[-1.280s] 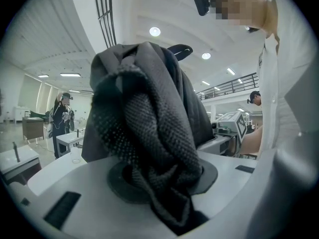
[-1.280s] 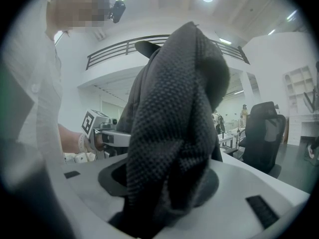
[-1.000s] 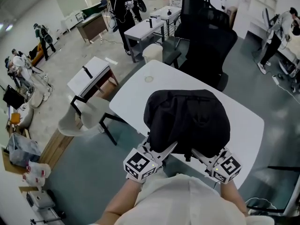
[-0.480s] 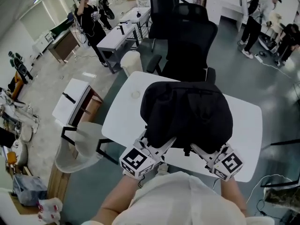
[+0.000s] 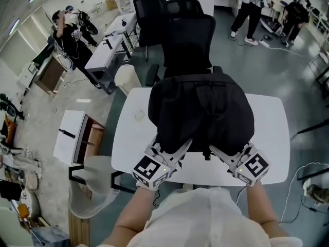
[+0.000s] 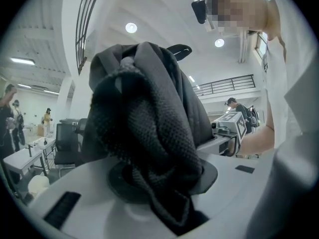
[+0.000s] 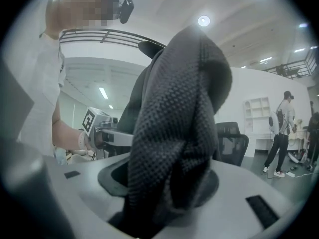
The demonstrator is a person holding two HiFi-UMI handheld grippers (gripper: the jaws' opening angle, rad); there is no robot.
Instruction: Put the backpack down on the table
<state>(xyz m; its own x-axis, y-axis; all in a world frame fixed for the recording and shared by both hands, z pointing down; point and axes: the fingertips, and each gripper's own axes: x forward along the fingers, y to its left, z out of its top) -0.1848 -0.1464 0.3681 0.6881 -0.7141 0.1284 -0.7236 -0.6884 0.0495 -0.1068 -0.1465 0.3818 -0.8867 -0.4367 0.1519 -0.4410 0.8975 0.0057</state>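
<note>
A black backpack (image 5: 201,113) hangs over the white table (image 5: 128,138) in the head view, carried from its near side by both grippers. My left gripper (image 5: 177,149) is shut on a bunched black mesh shoulder strap (image 6: 149,148), which fills the space between its jaws. My right gripper (image 5: 220,154) is shut on the other mesh strap (image 7: 174,148) in the same way. The pack's body rises above both straps and hides the fingertips. Whether its bottom touches the tabletop I cannot tell.
A black office chair (image 5: 187,40) stands at the table's far edge, right behind the backpack. A beige chair (image 5: 95,184) sits at the table's near left corner, a small white desk (image 5: 69,137) beyond it. Several people stand at the room's far side.
The view has swung round so the table now lies square in front. Both grippers moved with the backpack, which now hangs over the table's middle, nearer the black chair. Grips unchanged.
</note>
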